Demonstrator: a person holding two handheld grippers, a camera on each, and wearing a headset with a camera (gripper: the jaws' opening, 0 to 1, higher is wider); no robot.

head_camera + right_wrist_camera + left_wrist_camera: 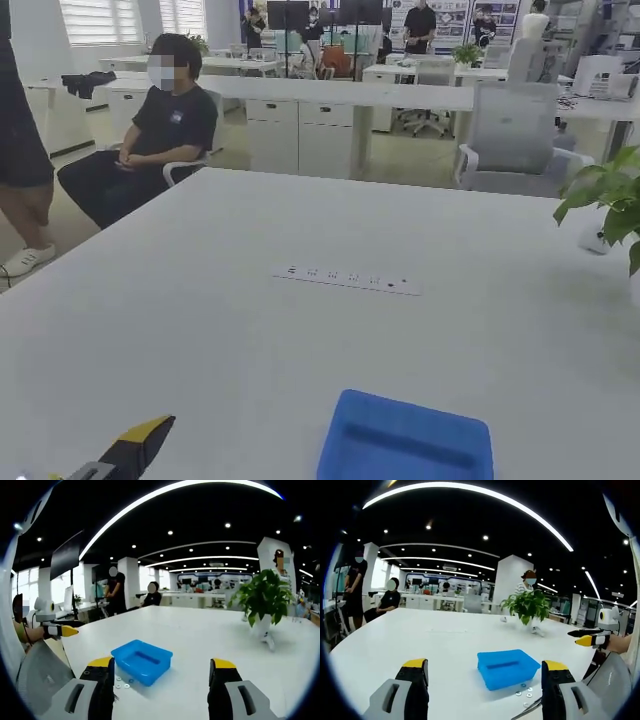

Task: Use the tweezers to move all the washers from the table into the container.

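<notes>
On my feed the table [200, 330] reads as a smooth, matt white top with only a soft sheen under the ceiling lights. The container [507, 667] is moulded blue plastic, smooth and faintly glossy along its rim. The washers [519, 693] beside it glint like bare silvery metal. The left claw [485, 666] and right claw [161, 662] have matt black jaws capped in yellow, on grey plastic-looking bodies. The power strip [347, 280] looks like white plastic. The plant [265, 597] has waxy green leaves above a smooth white pot [262, 630].
</notes>
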